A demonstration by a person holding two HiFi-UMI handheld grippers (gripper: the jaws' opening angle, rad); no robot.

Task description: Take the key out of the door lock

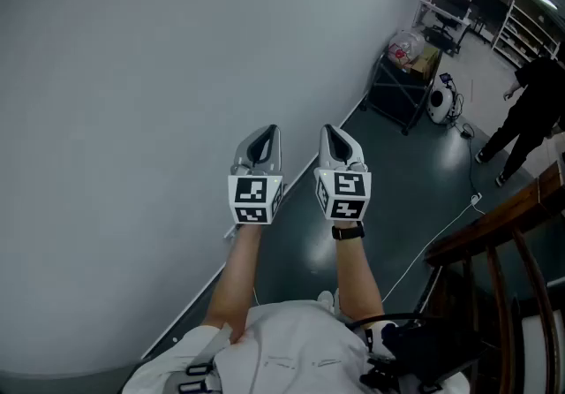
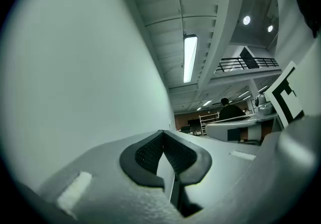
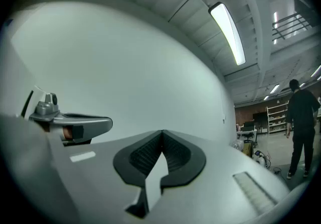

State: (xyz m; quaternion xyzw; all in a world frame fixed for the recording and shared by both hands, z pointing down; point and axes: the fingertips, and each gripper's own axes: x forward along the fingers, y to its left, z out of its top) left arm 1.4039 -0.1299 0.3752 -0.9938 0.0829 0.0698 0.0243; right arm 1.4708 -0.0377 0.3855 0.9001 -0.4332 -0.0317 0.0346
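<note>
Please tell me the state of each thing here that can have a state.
Left gripper: shut, holds nothing.
Right gripper: shut, holds nothing.
Ceiling lamp: lit.
Person in black: on their feet, far off.

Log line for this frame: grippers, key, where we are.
left gripper: shut, empty | right gripper: shut, empty | pose: both level, side by side beside grey wall | key, lock: not in view
</note>
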